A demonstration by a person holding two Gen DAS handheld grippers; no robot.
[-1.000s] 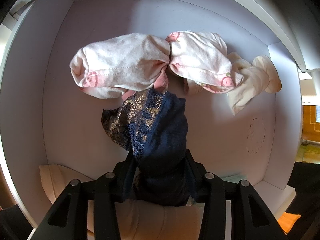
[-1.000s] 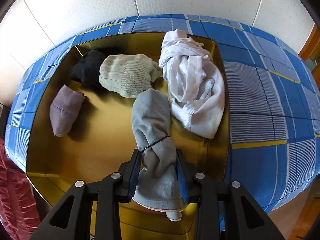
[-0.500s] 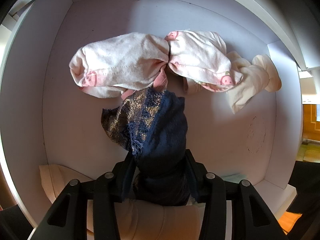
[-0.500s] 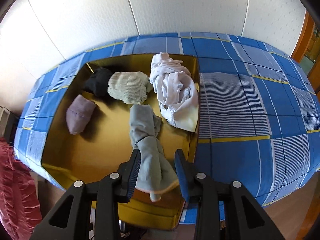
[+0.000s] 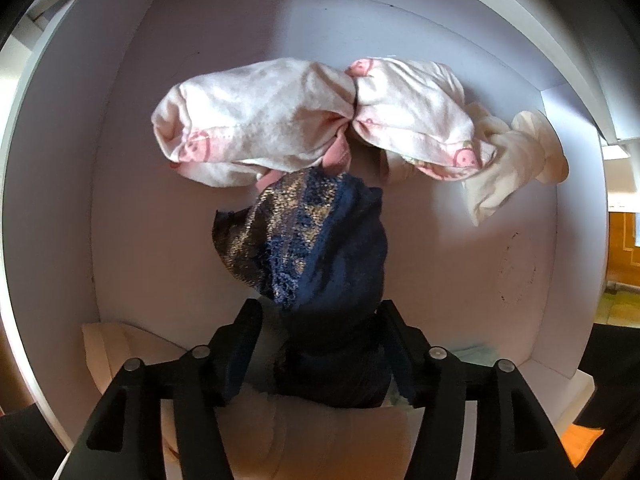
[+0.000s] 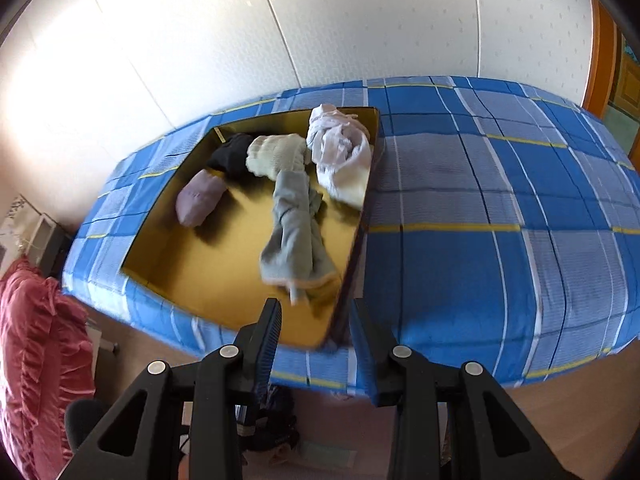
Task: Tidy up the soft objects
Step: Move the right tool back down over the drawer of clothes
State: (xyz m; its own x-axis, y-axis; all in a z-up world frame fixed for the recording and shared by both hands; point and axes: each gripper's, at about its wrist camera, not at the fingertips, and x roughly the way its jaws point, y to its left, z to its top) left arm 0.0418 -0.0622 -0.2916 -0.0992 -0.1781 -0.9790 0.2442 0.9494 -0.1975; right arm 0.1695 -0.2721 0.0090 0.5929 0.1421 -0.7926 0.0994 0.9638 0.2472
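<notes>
White box walls (image 5: 120, 160) fill the left wrist view. At bottom centre the left claw (image 5: 320, 344) is opening, its pads parting from the dark navy lace-trimmed cloth bundle (image 5: 320, 256) between them: light, limp, best pinched at its bunched middle. Beyond lie pale pink printed rolled garments (image 5: 280, 120). The right claw (image 6: 316, 336), nearly clenched, grips nothing; past it, a grey knotted sock (image 6: 294, 232) lies in the gold-lined box (image 6: 200, 272) on the blue plaid bed (image 6: 500, 220).
</notes>
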